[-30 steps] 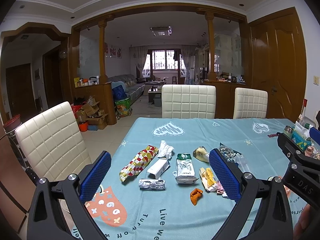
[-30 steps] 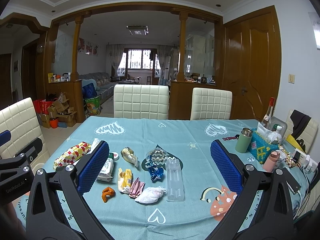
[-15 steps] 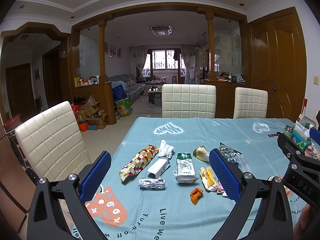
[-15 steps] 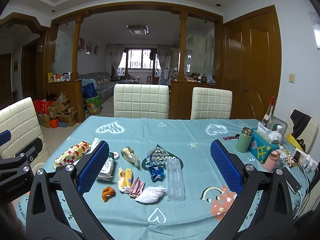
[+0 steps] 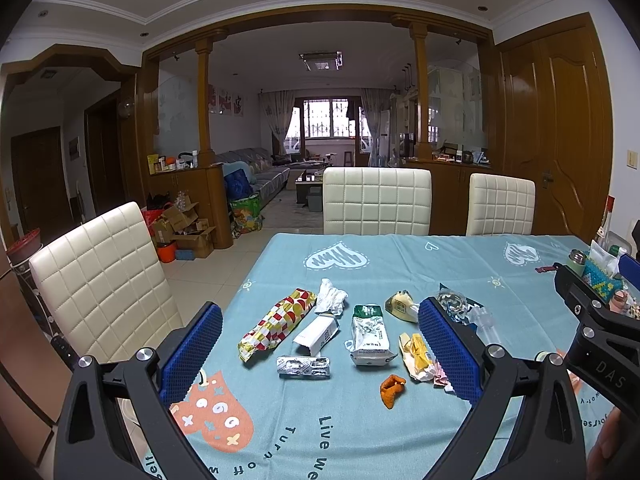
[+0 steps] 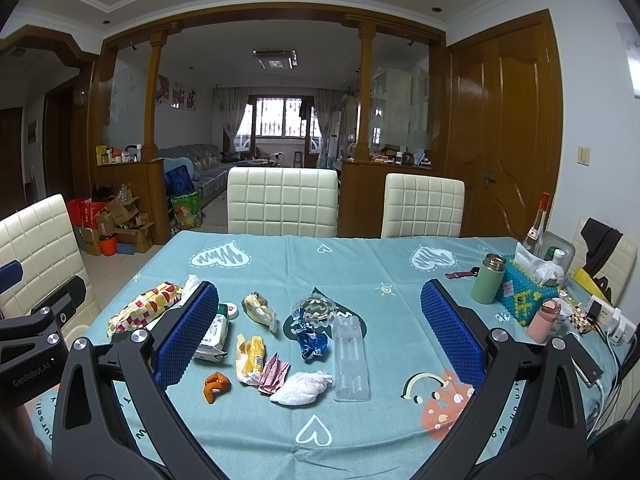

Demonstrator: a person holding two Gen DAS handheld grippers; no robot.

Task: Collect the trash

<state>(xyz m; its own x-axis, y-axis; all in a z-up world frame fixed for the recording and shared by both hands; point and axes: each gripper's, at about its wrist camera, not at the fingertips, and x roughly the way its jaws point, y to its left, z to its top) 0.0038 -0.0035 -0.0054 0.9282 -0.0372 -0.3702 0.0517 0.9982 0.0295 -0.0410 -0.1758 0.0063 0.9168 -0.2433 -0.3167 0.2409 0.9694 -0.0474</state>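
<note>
Trash lies scattered on the teal tablecloth. In the left wrist view I see a red-and-yellow wrapper, a crumpled tissue, a white carton, a foil blister pack, a green-and-white packet, a yellow wrapper and an orange peel. The right wrist view adds a blue foil wrapper, a clear plastic tray, a white wad and pink paper. My left gripper hangs open above the near table. My right gripper is open too, holding nothing.
A green flask, a beaded tissue box, a pink bottle and a power strip crowd the table's right edge. White chairs stand around the table. Cardboard boxes sit on the floor at left.
</note>
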